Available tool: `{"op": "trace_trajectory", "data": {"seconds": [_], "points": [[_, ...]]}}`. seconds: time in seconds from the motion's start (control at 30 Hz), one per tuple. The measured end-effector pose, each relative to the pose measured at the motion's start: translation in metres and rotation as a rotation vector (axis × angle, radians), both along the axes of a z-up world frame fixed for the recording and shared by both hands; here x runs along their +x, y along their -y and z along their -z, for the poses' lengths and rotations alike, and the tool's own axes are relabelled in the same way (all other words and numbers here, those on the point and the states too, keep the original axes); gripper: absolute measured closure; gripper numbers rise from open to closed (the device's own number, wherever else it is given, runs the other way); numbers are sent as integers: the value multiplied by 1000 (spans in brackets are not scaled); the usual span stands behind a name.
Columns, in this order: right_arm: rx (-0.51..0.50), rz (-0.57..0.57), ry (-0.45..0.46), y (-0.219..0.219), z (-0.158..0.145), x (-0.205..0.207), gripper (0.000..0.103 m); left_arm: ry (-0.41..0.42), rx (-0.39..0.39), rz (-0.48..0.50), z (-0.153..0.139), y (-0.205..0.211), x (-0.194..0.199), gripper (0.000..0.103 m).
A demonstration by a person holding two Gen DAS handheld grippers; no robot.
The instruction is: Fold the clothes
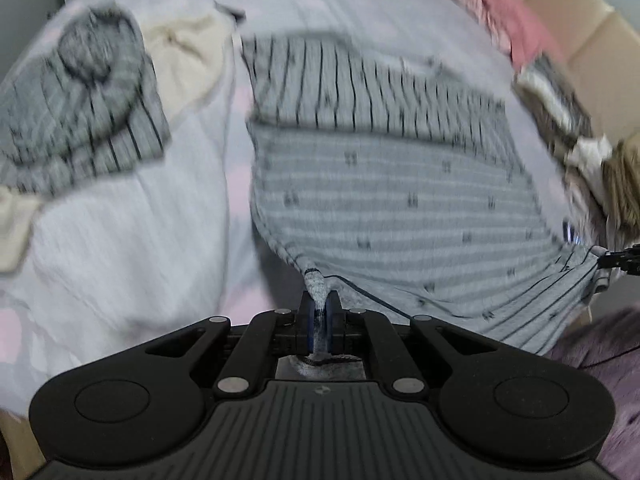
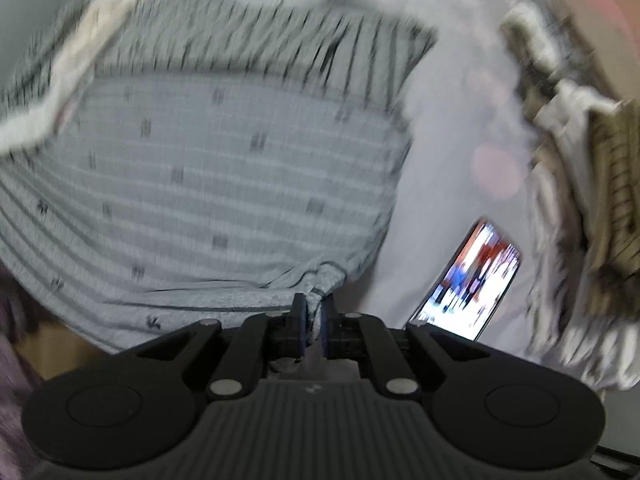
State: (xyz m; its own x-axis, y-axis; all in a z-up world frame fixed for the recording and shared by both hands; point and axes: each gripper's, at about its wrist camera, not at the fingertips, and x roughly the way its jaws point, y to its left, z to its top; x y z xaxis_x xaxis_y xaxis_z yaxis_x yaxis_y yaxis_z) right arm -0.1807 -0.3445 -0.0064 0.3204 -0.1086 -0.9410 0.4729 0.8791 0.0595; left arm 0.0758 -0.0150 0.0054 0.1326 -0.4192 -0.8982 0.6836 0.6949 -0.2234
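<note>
The left gripper [image 1: 319,312] has its jaws pinched almost shut on a bunched corner of a grey striped garment [image 1: 400,200], and a twist of the cloth shows squeezed between the blue pads. The right gripper [image 2: 314,316] likewise has its jaws nearly closed on another corner of the same garment [image 2: 208,168], with the hem gathered between them. In the left wrist view the right gripper [image 1: 624,260] shows as a small dark tip at the right edge, holding the far corner of the near hem.

The garment hangs and spreads between the two grippers over a pale bedsheet [image 1: 132,216] with faint pink patches. Its nearer part has broad grey bands with small dark marks; its far part has thin dark stripes and lies on the sheet.

To the left lies another grey striped piece [image 1: 80,100], crumpled, just beside a cream cloth [image 1: 188,60]. Far right there is a pink cloth [image 1: 508,16] near a cardboard box [image 1: 580,32]. On the right sits a heap of beige and white clothes [image 2: 580,184]. A phone [image 2: 472,280] with a lit screen lies on the sheet between the garment and that heap. Both views are blurred.
</note>
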Motion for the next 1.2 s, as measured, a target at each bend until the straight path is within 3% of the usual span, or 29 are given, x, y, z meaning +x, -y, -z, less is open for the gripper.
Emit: {"op": "trace_trajectory", "data": {"seconds": [0.27,0.57,0.77,0.9,1.2], "points": [[-91,113,230,73,-61,25,97,139,-104,-65,-42,28,54,100],[-196,193,325,147,-82,89,97,284,-117,-103,-52,101,136,100],[-237,222,301,197,-60,152,97,311,-80,-126,-28,166,198,100],[-223,254,260,230,-26,187,97,310,-23,-131,11,209,231,100],[-171,303,182,272,56,235,97,227,45,-208,96,244,276,100]]}}
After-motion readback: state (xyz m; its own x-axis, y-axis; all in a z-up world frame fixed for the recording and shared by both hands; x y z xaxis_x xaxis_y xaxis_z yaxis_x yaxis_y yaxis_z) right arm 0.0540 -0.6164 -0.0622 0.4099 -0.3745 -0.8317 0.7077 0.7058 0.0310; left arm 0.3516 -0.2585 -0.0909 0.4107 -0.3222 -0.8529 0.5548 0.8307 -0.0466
